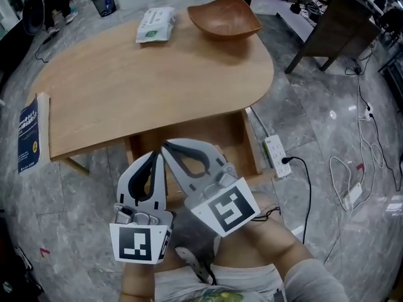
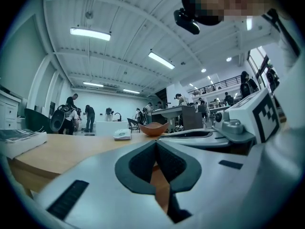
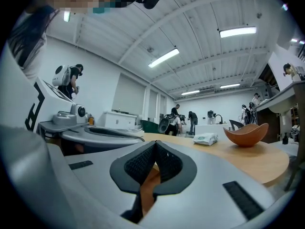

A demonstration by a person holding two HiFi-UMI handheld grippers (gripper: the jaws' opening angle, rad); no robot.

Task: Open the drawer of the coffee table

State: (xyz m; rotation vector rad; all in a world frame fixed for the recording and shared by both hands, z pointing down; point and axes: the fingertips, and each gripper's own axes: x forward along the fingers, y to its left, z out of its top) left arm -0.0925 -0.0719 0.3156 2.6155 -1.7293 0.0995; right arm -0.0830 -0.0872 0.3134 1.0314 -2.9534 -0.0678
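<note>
We hold our left hand-held gripper [image 1: 155,155] and right hand-held gripper [image 1: 165,147] clamped together on nothing, near the pulled-out light wooden drawer [image 1: 217,131] under the oval light-wood table [image 1: 151,80].

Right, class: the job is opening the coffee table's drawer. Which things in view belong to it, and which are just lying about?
Job: drawer, table, left gripper, right gripper.
Lying about: bowl, wipes, book, power strip.

Head view looks down, 2 gripper views level, all sharing the coffee table [image 1: 157,87].
</note>
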